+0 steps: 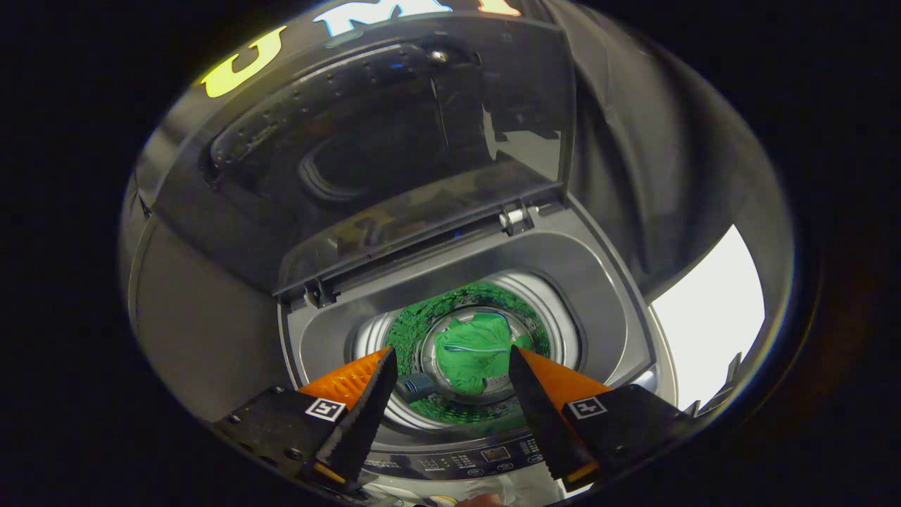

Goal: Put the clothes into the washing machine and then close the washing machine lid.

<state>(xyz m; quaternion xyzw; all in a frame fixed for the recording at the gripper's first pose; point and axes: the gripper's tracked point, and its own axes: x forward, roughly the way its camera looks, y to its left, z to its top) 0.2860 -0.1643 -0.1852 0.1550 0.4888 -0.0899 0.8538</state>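
Clothes (473, 352): a green garment lies crumpled at the bottom of the drum (556, 317) of a top-loading washing machine (605, 282), seen from above through the round opening. It sits between and beyond the two fingers, resting on the drum floor and not touching either one; its green tint reflects off the polished drum wall around it. A small grey-blue object (415, 386) lies just beside the garment, near the left fingertip; the fisheye view is too poor to say whether this is part of the load or of the drum.

Gripper (450, 362): the fingers stand wide apart and hold nothing, hovering above the opening. This spread fits a garment let go into the drum, so the loading step appears complete.

Lid (366, 141): a dark, translucent panel, raised nearly upright on its hinges (515, 218) at the rear of the tub rim, leaning back toward the booth wall. It is held open there to leave the drum free for loading. Closing it is the step that remains, and it likely calls for reaching up and over to the lid's free edge.

Control panel (486, 458): runs along the front rim, below the fingers.
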